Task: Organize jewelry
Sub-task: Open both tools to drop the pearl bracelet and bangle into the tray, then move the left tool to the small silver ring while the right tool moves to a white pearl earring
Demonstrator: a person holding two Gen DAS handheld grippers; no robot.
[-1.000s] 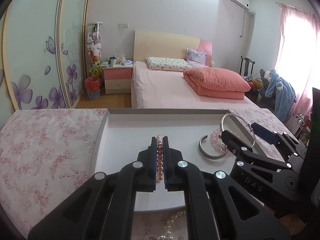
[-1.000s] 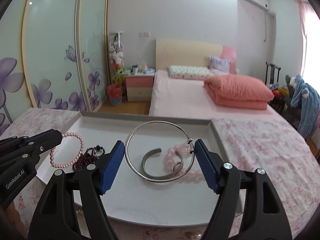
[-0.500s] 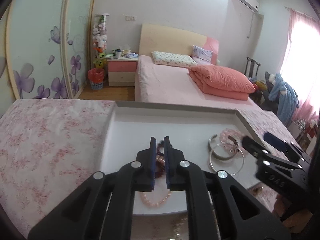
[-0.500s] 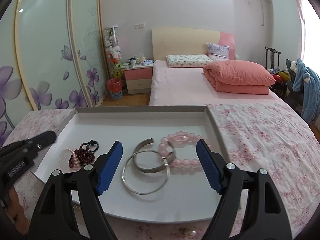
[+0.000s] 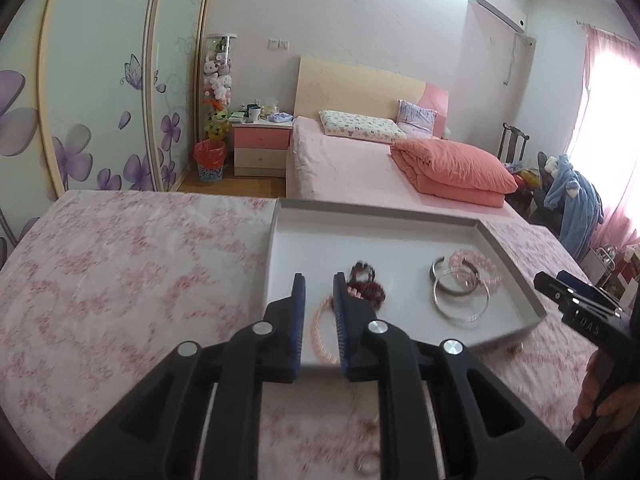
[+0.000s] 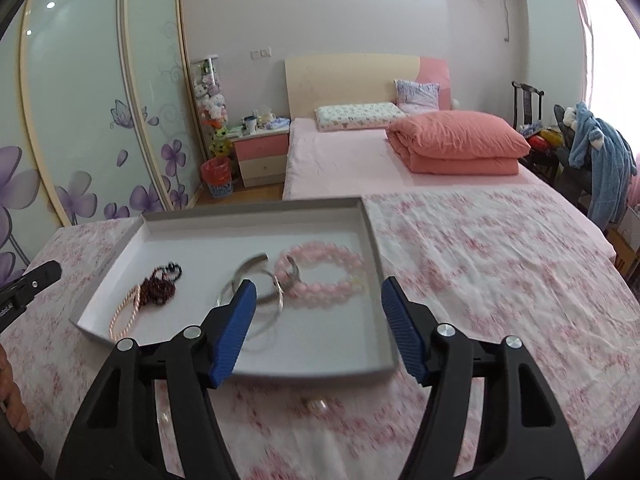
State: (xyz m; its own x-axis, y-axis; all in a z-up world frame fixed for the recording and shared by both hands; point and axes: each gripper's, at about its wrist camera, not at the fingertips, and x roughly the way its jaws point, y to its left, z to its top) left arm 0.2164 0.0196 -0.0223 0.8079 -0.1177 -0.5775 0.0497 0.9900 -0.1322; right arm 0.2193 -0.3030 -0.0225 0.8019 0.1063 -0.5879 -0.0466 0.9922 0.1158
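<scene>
Two grippers hang over a floral cloth with a shallow grey tray on it.

From the left wrist camera, the left gripper (image 5: 319,280) sits low at the tray's (image 5: 516,276) near left corner. Its jaws stand narrowly apart and are opening; nothing is pinched between the pads. Seen through the gap and just beyond the right finger, a pale pink pearl bracelet (image 5: 318,330) lies flat on the tray floor. Just behind it is a dark red bead bracelet (image 5: 366,286), somewhat blurred. Further right in the tray a silver cuff (image 5: 444,280), a thin silver bangle (image 5: 460,304) and a chunky pink bead bracelet (image 5: 476,272) overlap one another. The right gripper (image 5: 560,286) shows at the right edge, beyond the tray's right wall, with a hand (image 5: 604,408) below it. On the floral cloth (image 5: 132,264), in front of the tray, a small ring-like piece (image 5: 368,462) lies blurred.

From the right wrist camera, the right gripper (image 6: 316,300) hovers above the near part of the tray (image 6: 372,240), its jaws fairly wide and closing with nothing gripped between them. The thin silver bangle (image 6: 260,320) lies partly behind the left finger, overlapping the silver cuff (image 6: 256,276) and the chunky pink bead bracelet (image 6: 324,276). The pale pink pearl bracelet (image 6: 124,312) and dark red bead bracelet (image 6: 160,284) lie together by the tray's left wall. The left gripper's tip (image 6: 36,280) pokes in from the left. A small pearl piece (image 6: 314,403) rests on the cloth just in front of the tray.
</scene>
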